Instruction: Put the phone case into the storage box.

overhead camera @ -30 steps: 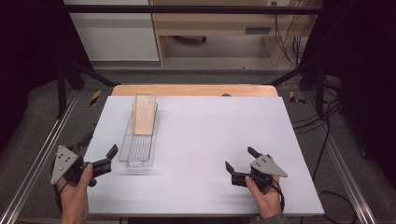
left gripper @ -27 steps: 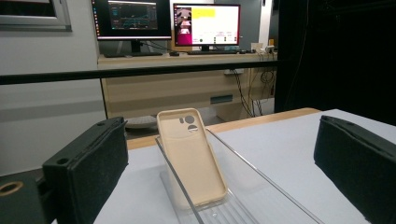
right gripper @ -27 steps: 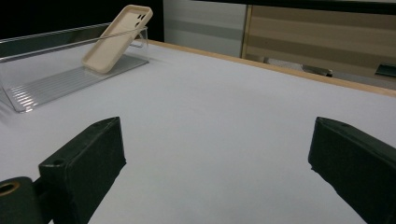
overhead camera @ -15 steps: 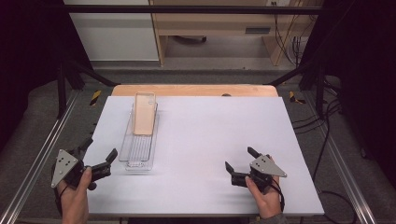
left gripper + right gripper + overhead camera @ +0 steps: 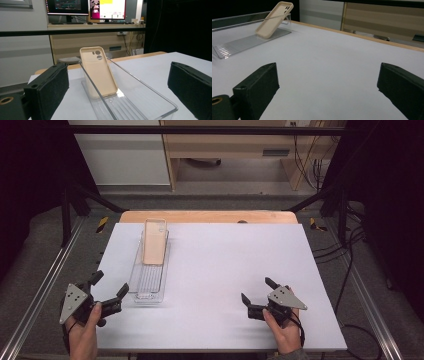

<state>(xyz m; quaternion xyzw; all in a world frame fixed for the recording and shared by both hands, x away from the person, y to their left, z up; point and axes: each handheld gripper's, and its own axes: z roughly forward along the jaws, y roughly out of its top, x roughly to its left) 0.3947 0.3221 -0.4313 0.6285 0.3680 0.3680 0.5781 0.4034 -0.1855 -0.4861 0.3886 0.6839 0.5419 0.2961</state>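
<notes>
A beige phone case (image 5: 154, 241) (image 5: 100, 72) (image 5: 274, 19) leans tilted against the far end wall of a long clear plastic tray (image 5: 149, 272) (image 5: 140, 102) (image 5: 242, 41) on the left half of the white table. My left gripper (image 5: 110, 287) (image 5: 117, 92) stands open at the table's front left corner, just short of the tray's near end, jaws empty. Open and empty too, my right gripper (image 5: 258, 291) (image 5: 327, 90) rests low over the bare white surface at the front right.
The white tabletop (image 5: 230, 265) has a wooden strip (image 5: 210, 216) along its far edge. Metal rails (image 5: 45, 285) run down both sides. A wooden desk with monitors (image 5: 87, 7) stands beyond the table, and cables (image 5: 345, 255) trail at the right.
My left gripper has drifted slightly back toward the front left corner. The right gripper, the tray and the case have stayed put.
</notes>
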